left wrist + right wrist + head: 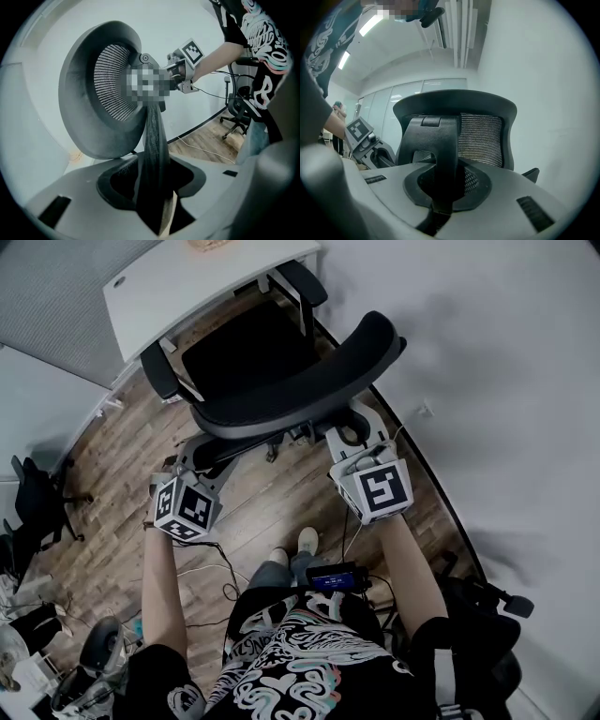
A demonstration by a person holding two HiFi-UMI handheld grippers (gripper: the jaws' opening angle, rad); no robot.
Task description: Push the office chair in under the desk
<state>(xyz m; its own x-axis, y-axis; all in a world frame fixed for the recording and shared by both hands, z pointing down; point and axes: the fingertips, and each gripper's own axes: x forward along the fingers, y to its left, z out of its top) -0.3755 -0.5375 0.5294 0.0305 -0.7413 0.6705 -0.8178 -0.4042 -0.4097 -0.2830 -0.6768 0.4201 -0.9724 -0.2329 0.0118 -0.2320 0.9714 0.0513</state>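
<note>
The person's two forearms [161,587] are nearest and reach forward, each hand carrying one gripper. The left gripper [200,460] points down at a slant. Its jaws stand wide and pinch a black bar [152,140] of the chair [281,390], low behind the backrest. The right gripper [356,423] is held level, a little apart to the side of the left one, and its jaws also clamp a black bar of the back frame. Just ahead of both grippers curves the backrest [314,367]. Beyond it is the seat [239,352], whose front lies at the edge of the white desk [187,282]. Below the grippers is a wooden floor [281,498] with some cables [202,568].
</note>
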